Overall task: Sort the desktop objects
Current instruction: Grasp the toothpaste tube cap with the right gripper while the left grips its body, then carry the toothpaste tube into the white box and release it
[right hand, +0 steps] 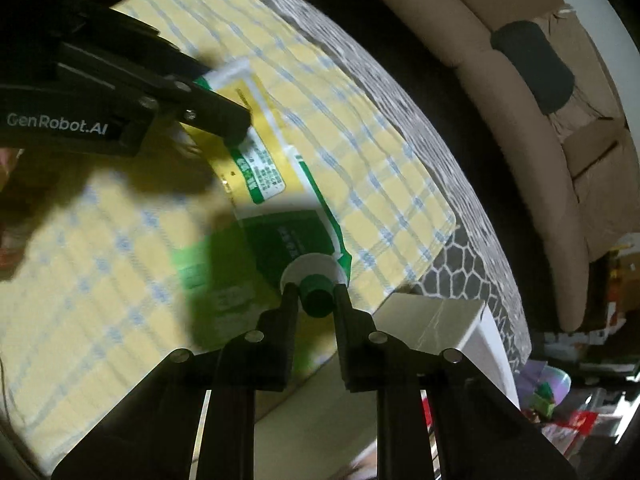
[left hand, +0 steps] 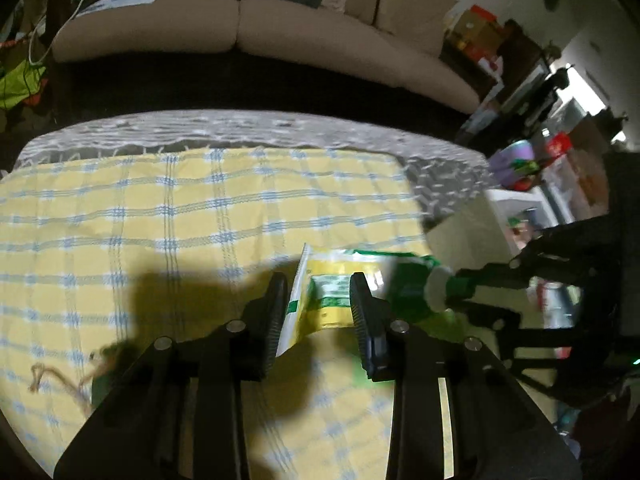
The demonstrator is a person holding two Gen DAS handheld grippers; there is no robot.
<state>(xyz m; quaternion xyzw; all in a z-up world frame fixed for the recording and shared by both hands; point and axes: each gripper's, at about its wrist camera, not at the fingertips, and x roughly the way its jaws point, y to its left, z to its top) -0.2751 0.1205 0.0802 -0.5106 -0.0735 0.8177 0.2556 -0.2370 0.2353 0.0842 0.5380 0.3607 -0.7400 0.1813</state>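
A yellow, green and white tube (left hand: 340,292) with a green cap is held above the yellow checked cloth (left hand: 160,220). My left gripper (left hand: 318,300) is shut on the tube's flat crimped end. My right gripper (right hand: 316,296) is shut on the green cap (right hand: 318,294) at the other end. In the right wrist view the tube (right hand: 264,184) stretches from the cap up to the left gripper (right hand: 224,120). In the left wrist view the right gripper (left hand: 472,284) holds the cap (left hand: 460,286) at the right.
A white box (right hand: 436,320) stands at the cloth's right edge on the grey patterned table cover (right hand: 460,256). A bit of brown twine (left hand: 60,380) lies on the cloth at the lower left. A beige sofa (left hand: 280,28) is behind the table.
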